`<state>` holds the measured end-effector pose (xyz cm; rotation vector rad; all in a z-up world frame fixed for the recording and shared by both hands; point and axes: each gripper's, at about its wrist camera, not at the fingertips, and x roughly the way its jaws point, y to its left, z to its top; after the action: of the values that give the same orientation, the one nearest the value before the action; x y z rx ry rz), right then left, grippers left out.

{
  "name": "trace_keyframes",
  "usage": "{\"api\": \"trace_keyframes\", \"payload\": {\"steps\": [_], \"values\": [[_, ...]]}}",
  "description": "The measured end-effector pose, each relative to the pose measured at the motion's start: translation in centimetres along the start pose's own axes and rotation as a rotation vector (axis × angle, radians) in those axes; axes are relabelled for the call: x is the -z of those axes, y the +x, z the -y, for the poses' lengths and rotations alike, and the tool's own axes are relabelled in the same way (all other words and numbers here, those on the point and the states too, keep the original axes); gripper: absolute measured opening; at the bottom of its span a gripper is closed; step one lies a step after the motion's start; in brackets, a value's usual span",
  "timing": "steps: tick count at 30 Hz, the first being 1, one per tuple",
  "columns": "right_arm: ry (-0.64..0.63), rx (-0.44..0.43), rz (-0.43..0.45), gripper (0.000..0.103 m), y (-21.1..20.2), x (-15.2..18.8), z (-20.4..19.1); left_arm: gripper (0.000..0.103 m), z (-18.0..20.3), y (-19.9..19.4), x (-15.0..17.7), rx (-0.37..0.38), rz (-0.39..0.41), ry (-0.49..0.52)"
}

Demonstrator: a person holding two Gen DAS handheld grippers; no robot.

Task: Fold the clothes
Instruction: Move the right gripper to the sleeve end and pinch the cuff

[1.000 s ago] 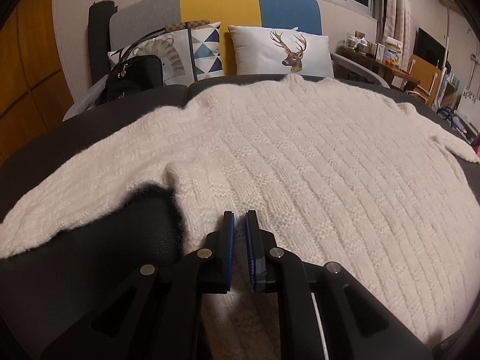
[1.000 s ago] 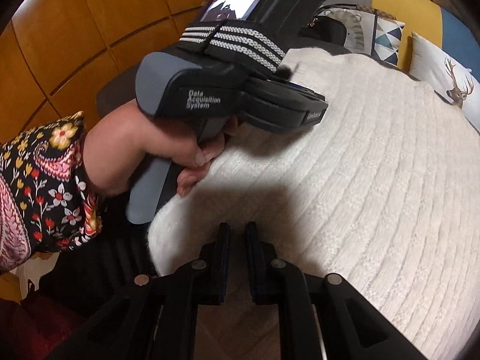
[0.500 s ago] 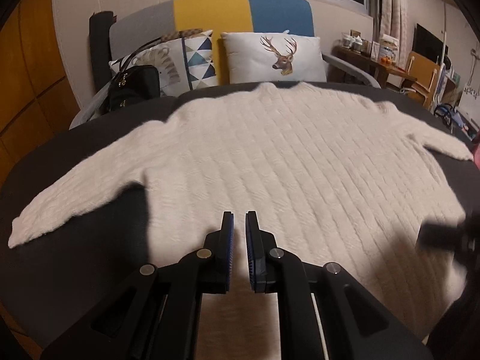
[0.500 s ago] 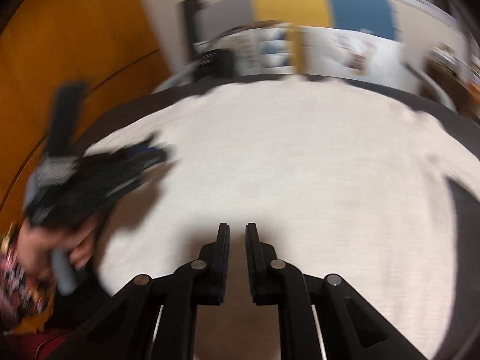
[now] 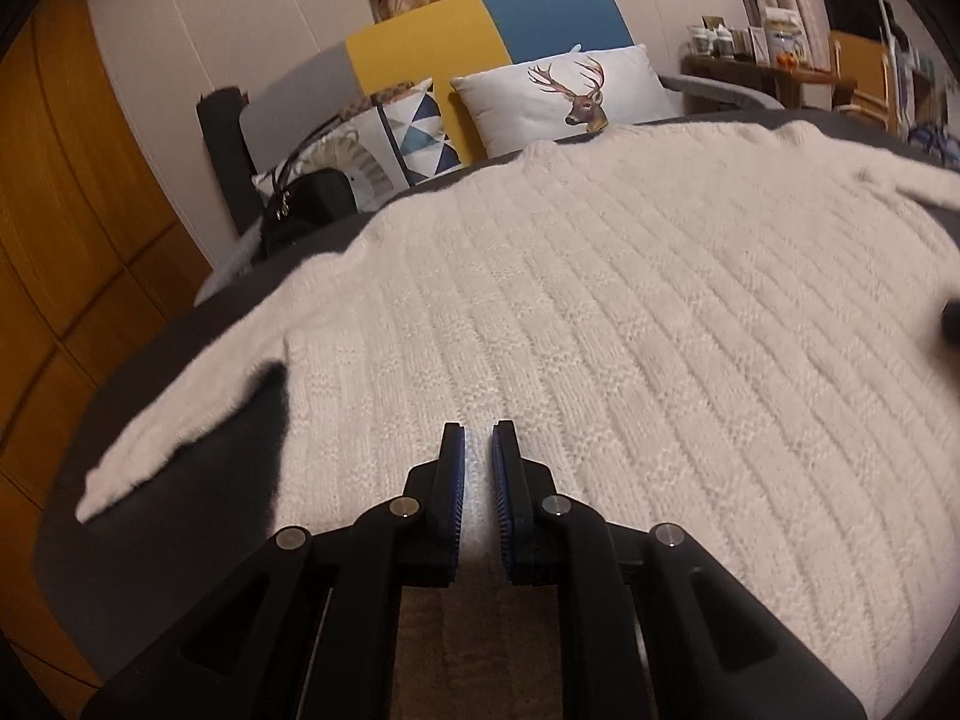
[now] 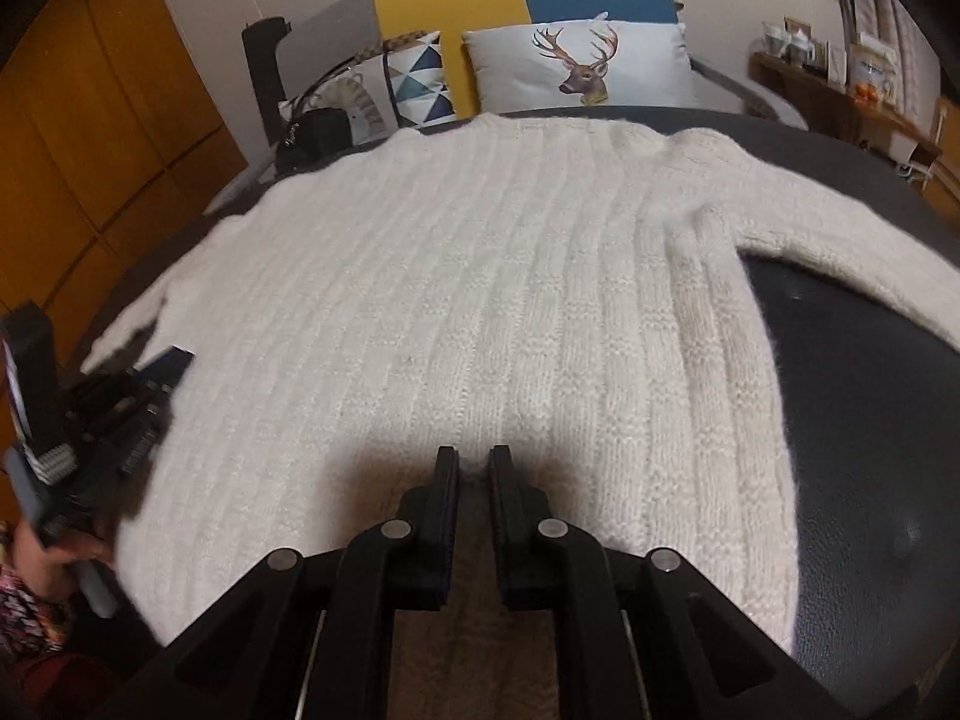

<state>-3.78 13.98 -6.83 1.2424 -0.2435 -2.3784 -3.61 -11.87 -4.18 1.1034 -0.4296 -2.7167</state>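
A white knitted sweater (image 5: pixel 600 312) lies spread flat on a dark round table (image 5: pixel 150 540), hem toward me, collar at the far side. Its left sleeve (image 5: pixel 180 414) stretches out to the left; its right sleeve (image 6: pixel 840 258) stretches out to the right. My left gripper (image 5: pixel 477 438) hovers over the hem near the left side, jaws nearly together, nothing held. My right gripper (image 6: pixel 474 459) hovers over the hem toward the right side, jaws nearly together, empty. The left gripper's handle and the hand holding it (image 6: pixel 66 438) show at the left edge of the right wrist view.
Behind the table stands a sofa (image 5: pixel 480 30) with a deer cushion (image 5: pixel 564 96), a patterned cushion (image 5: pixel 414 126) and a black handbag (image 5: pixel 306 204). Wooden cabinets (image 5: pixel 54 228) stand at left. A shelf with jars (image 5: pixel 750 48) is at far right.
My right gripper swung from the sweater's left side toward its right side. My left gripper drew back and lifted, then shifted left along the hem. Both stayed shut and empty.
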Motion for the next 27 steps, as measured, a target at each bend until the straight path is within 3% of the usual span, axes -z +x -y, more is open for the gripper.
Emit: {"api": "trace_keyframes", "payload": {"steps": [2, 4, 7, 10, 15, 20, 27], "values": [[0.095, -0.066, 0.043, 0.019, -1.0, -1.0, 1.3, 0.011, -0.6, 0.0, 0.1, 0.026, 0.001, -0.023], [0.262, -0.069, 0.144, 0.019, -3.4, -1.7, 6.1, 0.011, -1.7, 0.0, 0.1, 0.084, 0.0, -0.081], [0.491, 0.037, 0.246, 0.022, -7.5, -3.3, 14.8, 0.011, -3.3, 0.2, 0.4, 0.171, -0.005, -0.17], [0.672, 0.159, 0.256, 0.023, -10.8, -3.9, 23.9, 0.011, -3.9, 0.4, 0.6, 0.216, -0.005, -0.217], [0.965, 0.216, 0.273, 0.023, -13.5, -2.5, 36.5, 0.011, -4.1, 0.4, 0.8, 0.236, -0.002, -0.242], [1.083, 0.105, 0.37, 0.024, -14.0, -2.0, 41.2, 0.012, -3.9, 0.3, 0.8, 0.231, -0.002, -0.238], [1.099, 0.132, 0.399, 0.024, -13.0, -3.8, 42.2, 0.012, -3.8, 0.3, 0.8, 0.227, -0.003, -0.235]]}}
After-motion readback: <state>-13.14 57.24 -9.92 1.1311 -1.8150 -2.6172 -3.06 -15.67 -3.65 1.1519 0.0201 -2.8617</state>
